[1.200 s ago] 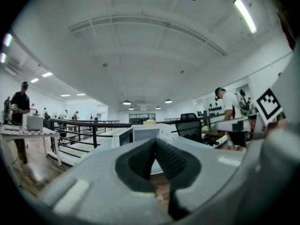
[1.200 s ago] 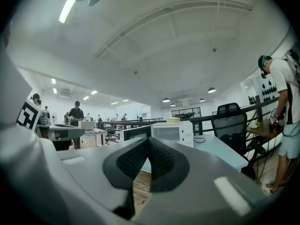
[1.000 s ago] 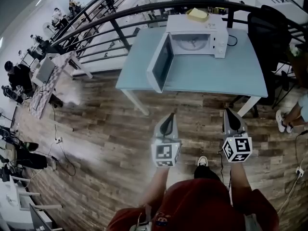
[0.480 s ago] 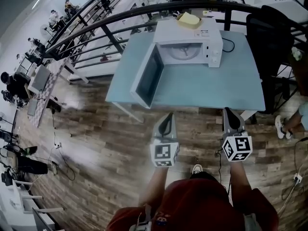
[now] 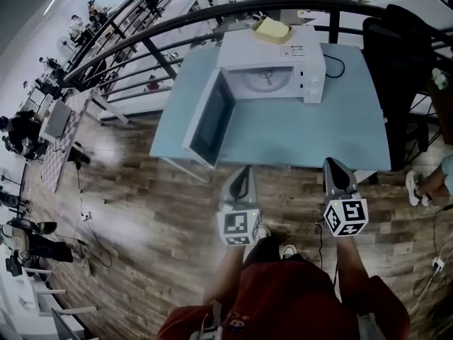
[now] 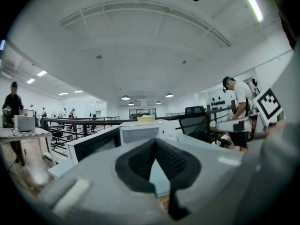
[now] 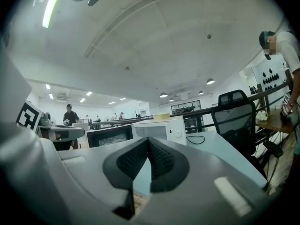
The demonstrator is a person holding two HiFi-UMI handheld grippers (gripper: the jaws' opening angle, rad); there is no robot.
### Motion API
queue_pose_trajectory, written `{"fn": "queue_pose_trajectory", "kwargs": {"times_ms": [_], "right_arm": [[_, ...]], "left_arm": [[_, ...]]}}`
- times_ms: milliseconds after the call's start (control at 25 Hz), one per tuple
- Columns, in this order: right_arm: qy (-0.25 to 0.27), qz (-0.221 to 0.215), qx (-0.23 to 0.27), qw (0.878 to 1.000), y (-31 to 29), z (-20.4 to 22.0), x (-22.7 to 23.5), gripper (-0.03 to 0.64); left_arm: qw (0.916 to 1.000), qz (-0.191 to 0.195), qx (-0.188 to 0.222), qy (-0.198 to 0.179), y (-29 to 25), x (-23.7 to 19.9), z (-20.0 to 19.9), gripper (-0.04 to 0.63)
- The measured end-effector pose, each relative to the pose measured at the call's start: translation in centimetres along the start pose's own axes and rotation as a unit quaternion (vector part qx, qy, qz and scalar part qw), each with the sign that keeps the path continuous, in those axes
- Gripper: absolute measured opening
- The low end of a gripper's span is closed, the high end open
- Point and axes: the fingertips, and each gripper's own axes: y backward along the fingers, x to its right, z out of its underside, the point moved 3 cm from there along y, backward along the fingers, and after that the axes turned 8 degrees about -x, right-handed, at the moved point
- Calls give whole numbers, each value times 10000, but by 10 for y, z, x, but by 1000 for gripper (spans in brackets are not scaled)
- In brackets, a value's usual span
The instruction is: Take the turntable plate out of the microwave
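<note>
The left hand-held gripper (image 5: pixel 245 170) and the right hand-held gripper (image 5: pixel 333 164) are held side by side over the wooden floor (image 5: pixel 141 190), just short of the tabletop (image 5: pixel 311 133). Both have their jaws closed together with nothing between them, probably because there is nothing to grasp at this range. Farther on, the microwave (image 5: pixel 269 55) has its door (image 5: pixel 209 119) swung wide to the left, so the inside is open to reach. The turntable plate (image 5: pixel 265 82) lies flat inside. The jaws would have to part before taking its rim.
</note>
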Motion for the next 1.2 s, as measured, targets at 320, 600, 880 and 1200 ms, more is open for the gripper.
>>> {"fn": "queue_pose_trajectory", "kwargs": {"times_ms": [320, 600, 880, 1200], "right_arm": [[45, 84, -25, 10000, -59, -4, -6, 0], [254, 133, -19, 9996, -137, -35, -32, 0], [333, 267, -55, 9991, -213, -60, -54, 0], [335, 516, -127, 9980, -267, -73, -62, 0]], "left_arm": [[9999, 104, 53, 27, -45, -41, 4, -2], [9997, 199, 174, -1, -93, -110, -17, -2], [9988, 408, 253, 23, -146, -171, -35, -2], [9968, 746, 258, 109, -194, -206, -41, -2]]}}
